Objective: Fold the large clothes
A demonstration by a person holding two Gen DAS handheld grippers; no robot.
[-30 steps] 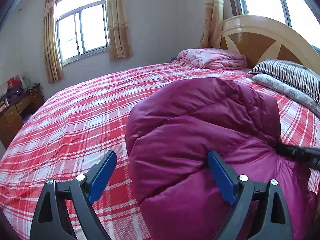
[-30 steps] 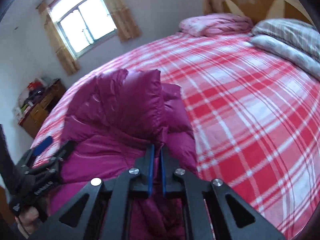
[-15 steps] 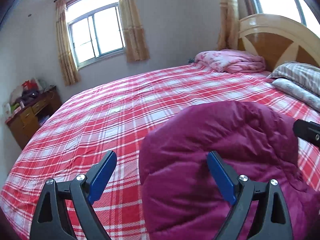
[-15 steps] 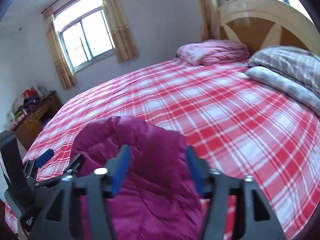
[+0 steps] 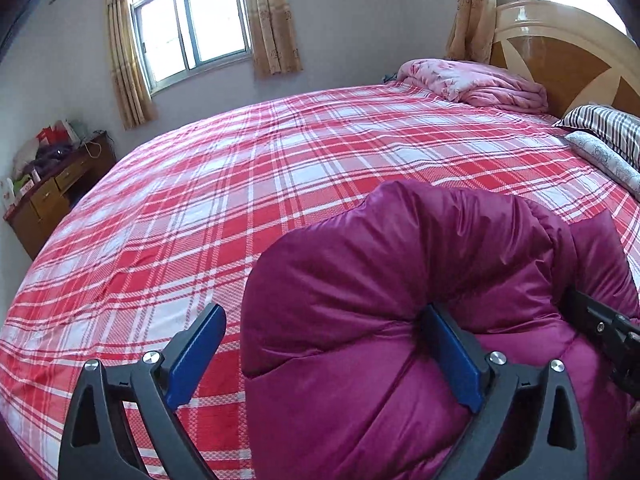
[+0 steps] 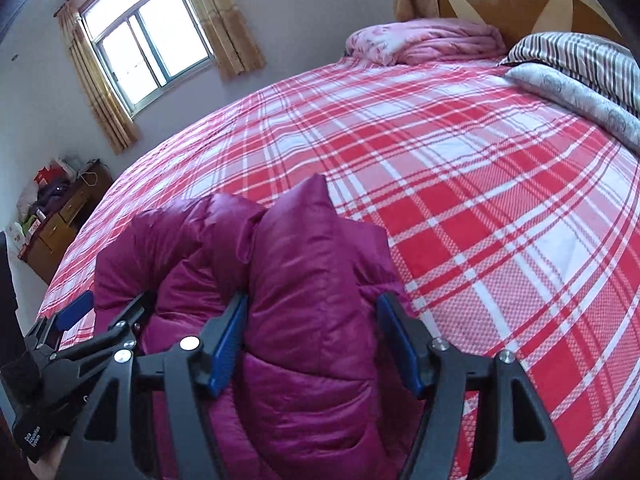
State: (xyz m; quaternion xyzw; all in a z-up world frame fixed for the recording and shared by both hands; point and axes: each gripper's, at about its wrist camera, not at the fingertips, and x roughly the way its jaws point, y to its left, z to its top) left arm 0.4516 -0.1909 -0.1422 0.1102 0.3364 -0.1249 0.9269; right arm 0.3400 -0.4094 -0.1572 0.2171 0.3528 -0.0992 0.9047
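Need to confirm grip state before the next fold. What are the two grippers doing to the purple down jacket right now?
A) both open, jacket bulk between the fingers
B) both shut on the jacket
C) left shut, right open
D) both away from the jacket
A: the left gripper and right gripper both show blue pads spread wide, with the purple down jacket bulging between them.

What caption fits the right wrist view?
Right gripper open, fingers straddling folded magenta down jacket on plaid bed.
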